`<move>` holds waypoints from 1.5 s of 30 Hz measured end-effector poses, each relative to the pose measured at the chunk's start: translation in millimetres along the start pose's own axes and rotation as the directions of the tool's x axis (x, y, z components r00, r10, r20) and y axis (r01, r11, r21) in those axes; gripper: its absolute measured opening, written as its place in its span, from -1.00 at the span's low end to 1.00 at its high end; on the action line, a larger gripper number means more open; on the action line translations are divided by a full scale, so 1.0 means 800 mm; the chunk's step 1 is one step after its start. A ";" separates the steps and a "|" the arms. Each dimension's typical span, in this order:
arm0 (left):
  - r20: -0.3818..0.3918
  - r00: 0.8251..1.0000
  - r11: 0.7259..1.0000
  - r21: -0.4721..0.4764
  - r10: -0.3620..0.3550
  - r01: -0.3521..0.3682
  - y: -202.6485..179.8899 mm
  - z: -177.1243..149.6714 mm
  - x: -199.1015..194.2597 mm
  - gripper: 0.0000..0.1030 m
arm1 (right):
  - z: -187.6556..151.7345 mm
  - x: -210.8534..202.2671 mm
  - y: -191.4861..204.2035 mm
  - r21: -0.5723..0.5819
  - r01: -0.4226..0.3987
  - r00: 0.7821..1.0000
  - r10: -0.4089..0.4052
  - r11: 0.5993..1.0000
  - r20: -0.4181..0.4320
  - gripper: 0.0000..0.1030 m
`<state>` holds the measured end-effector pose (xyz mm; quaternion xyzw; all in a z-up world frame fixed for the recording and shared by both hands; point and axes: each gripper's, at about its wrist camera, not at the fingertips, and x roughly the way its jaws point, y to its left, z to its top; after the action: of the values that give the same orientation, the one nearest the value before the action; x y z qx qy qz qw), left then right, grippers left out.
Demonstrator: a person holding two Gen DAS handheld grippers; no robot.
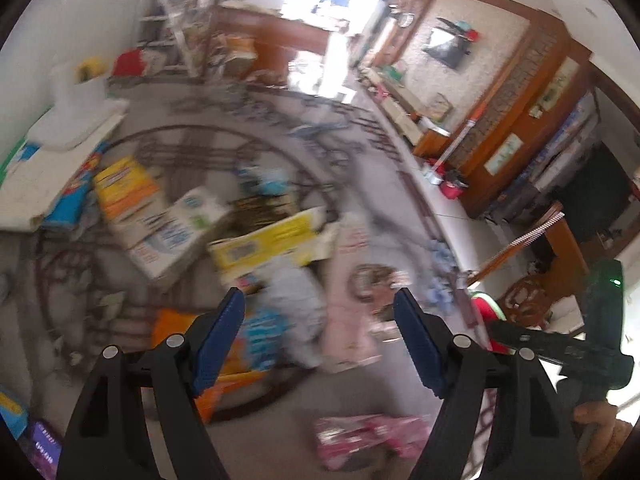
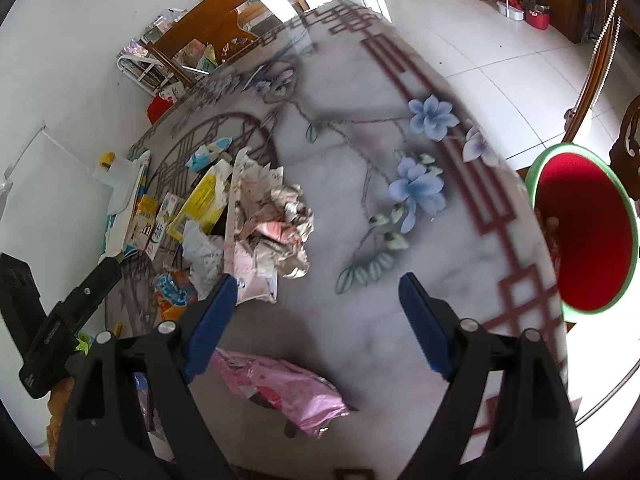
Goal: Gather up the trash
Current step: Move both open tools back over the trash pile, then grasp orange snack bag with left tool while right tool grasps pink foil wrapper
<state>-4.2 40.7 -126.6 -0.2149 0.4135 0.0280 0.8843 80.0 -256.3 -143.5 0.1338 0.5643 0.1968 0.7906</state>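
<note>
**Mostly loose litter on desk, bin off the right edge**

Red bin with green rim (image 2: 582,228) beside the desk's right edge, below desk level, mouth tilted toward the right wrist camera. Inside mostly bare red wall; something small and pale low on its left inner side, too unclear to name. Same bin glimpsed as a red-green sliver (image 1: 486,312) in the left view, motion-blurred.

Desk (image 2: 400,300) grey marble-look, printed with blue flowers and dark red fretwork.

Trash heaped on the desk's left part: crumpled printed paper wad (image 2: 276,220), yellow carton (image 2: 204,200) touching it on the left, white-blue milk-type carton (image 2: 160,228) further left, orange-blue wrapper (image 2: 172,292) near the front. Pink foil wrapper (image 2: 280,388) apart from the heap, near the front edge, just ahead of the right gripper (image 2: 316,284).

Right gripper released, nothing between the blue pads. Left gripper (image 1: 320,300) likewise spread wide and empty, hovering over the heap; yellow carton (image 1: 272,240) and pale pink wrapper (image 1: 352,312) beyond its tips, all smeared by blur.

White boards and a tape roll (image 2: 107,159) along the wall side. Tiled floor (image 2: 500,52) beyond the desk.
</note>
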 end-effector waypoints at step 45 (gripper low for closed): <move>-0.176 0.984 0.988 0.153 0.041 -0.014 0.063 -0.018 0.045 0.03 | -0.103 0.086 0.123 -0.446 0.048 0.959 -0.166 0.894 -0.228 0.77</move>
<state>-2.7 76.0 -179.4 -0.1430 0.4949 -0.0105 0.8570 6.4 -138.1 -185.6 -0.1052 0.6111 0.2898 0.7290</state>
